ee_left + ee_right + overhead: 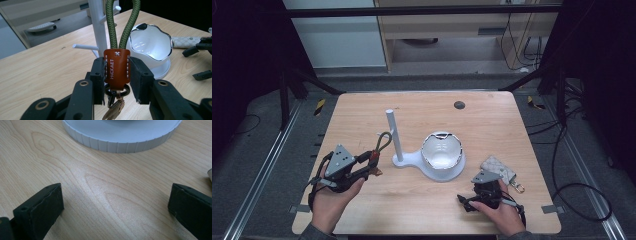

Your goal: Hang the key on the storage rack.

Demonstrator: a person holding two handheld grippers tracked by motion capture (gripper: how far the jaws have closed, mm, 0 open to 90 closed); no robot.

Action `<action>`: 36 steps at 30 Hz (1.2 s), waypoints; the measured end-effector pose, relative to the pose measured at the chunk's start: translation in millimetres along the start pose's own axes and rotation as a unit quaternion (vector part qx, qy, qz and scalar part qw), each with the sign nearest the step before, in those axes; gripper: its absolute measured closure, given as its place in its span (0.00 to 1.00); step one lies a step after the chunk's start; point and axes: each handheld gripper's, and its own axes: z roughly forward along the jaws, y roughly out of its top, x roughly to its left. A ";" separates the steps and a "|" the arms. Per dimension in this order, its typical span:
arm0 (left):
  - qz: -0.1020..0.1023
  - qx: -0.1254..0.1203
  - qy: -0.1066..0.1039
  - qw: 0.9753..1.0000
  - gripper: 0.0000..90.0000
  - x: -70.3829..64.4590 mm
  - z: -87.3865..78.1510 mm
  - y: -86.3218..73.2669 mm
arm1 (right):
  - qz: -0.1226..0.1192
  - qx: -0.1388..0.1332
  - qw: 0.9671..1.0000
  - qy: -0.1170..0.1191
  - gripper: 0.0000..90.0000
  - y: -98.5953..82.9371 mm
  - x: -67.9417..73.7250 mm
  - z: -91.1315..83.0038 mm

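Two handheld grippers rest over a wooden table [362, 210]. The left gripper [117, 72] is clenched on the brown leather tab of a keychain [117, 66], whose green cord loop rises upward and whose metal ring and key hang below the jaws. Just beyond it stands a white peg stand [393, 135] with a white scalloped bowl [441, 150] on its round base. The right gripper [115, 207] is released, jaws spread wide above bare wood near that base. A patterned pouch [498, 167] lies beside the right gripper.

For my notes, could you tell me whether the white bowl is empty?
Seemingly empty: the white bowl shows only glossy reflections inside; its bottom is hidden.
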 end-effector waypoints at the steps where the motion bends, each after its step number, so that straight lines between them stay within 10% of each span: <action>1: -0.001 0.000 0.001 1.000 0.73 -0.3 1.1 0.9 | 0.000 0.000 1.000 0.000 0.00 0.0 0.0 0.0; 36: -0.028 0.034 0.009 0.999 0.73 8.3 52.3 -8.9 | -0.002 -0.001 1.000 0.001 0.00 -0.3 0.0 -0.2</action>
